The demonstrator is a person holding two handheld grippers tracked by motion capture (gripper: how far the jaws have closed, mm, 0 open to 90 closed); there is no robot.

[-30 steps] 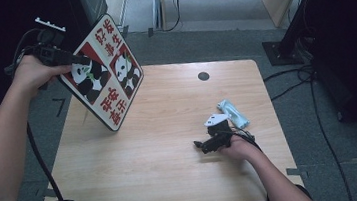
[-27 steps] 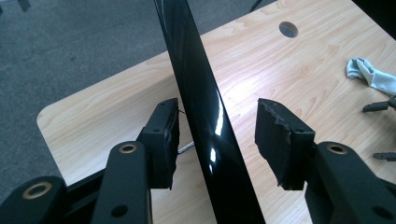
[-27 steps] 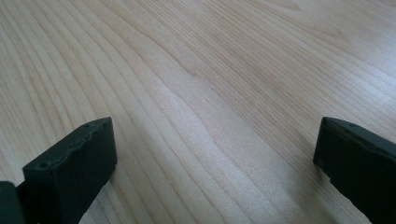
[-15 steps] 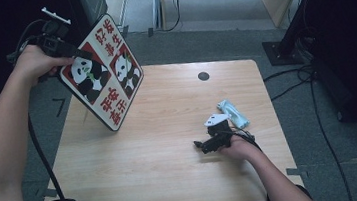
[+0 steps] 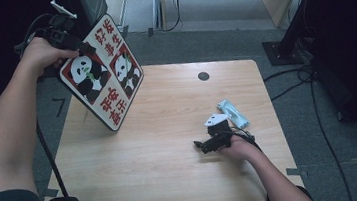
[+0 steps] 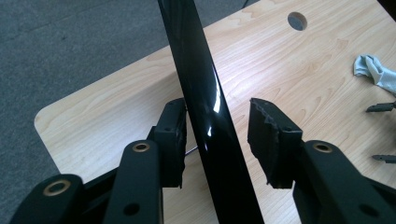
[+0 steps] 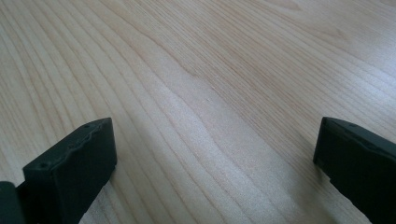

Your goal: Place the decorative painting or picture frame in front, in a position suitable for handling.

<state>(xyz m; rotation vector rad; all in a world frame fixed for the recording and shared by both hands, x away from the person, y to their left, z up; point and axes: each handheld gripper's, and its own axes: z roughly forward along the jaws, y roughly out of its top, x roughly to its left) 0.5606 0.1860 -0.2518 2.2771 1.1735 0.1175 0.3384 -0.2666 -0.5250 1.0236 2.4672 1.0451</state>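
Panda board (image 5: 106, 79): tilted up on its lower corner near the table's (image 5: 175, 181) left side, top leaning out past the left edge, printed face toward the camera in the high view.

Left gripper (image 6: 217, 135): straddling the board's glossy black edge (image 6: 205, 107); jaws just been closing, board between them. Left pad (image 6: 175, 135) up against the edge, right pad (image 6: 268, 140) with a sliver of daylight, so not a proper clamp yet.

Step in hand: looks like getting a real bite on the upper left edge before moving the board anywhere.

Doing it well: finish the squeeze first, then lift. Better to keep both pads flat on the faces, not on the rounded rim, since that shiny plastic looks slippery.

Wrist: square to the board. Any twist while one pad is loose and probably a pivot on that bottom corner.

Bottom corner: best left on the wood until the grip feels solid, free support.

Right gripper (image 5: 211, 142): lying on the table at the right side, jaws wide apart over bare wood, nothing between them. Fine to stay parked, or handy for steadying the board's far edge if it wobbles.

Blue cloth (image 5: 233, 112): just behind the right gripper, well clear of the board.

Risk: board sliding out sideways and slapping flat.
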